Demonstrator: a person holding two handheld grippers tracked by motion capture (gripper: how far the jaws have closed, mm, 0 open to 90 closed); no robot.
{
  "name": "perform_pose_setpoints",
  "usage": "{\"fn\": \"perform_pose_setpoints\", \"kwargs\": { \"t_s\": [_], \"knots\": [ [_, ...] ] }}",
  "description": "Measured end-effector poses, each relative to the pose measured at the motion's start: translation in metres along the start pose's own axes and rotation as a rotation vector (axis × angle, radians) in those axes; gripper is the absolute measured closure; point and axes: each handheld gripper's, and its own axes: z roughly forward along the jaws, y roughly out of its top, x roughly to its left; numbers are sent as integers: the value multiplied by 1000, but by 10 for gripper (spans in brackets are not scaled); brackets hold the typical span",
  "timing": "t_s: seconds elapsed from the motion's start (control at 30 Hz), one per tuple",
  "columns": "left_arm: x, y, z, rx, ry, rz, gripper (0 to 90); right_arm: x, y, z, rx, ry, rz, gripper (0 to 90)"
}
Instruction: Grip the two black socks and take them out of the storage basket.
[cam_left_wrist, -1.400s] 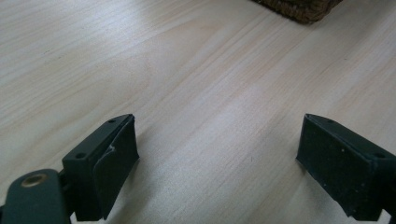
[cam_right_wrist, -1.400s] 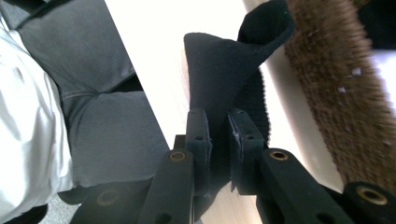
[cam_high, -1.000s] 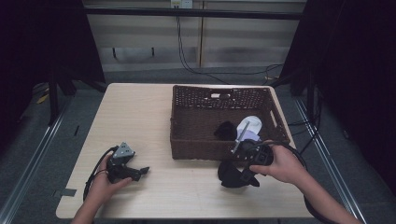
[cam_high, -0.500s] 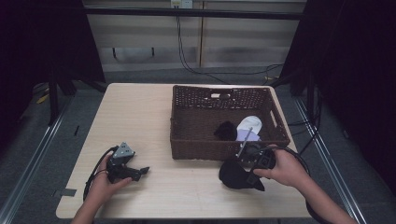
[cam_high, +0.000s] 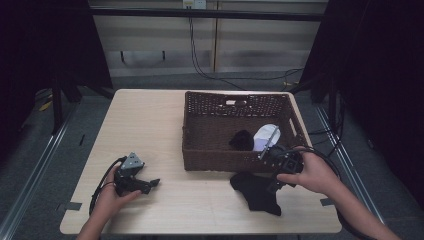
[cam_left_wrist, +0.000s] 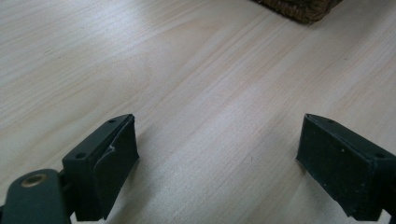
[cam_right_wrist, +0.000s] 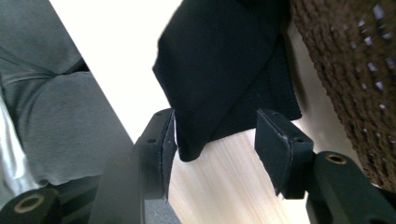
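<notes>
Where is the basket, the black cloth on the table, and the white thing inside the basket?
basket (cam_high: 227, 162), high view, on its near woven wall.
black cloth (cam_high: 257, 192), high view, on its middle, lying on the table.
white thing (cam_high: 265, 135), high view, on its top, inside the basket.

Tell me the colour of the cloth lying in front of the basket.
Black cloth, clearest in the high view.

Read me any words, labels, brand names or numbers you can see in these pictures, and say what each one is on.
There is no readable text.
The wicker basket, black cloth, wooden table and both grippers carry no visible print.
A pale patch on the basket's far wall may be a tag; it is too small and blurred to read.
</notes>
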Motion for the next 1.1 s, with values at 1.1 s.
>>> {"fn": "perform_pose_setpoints", "kwargs": {
  "t_s": [1.1],
  "knots": [
    [0,0,0,-1,2,5,114,-73,71,-61,-84,-127,126,205]
  ]
}}
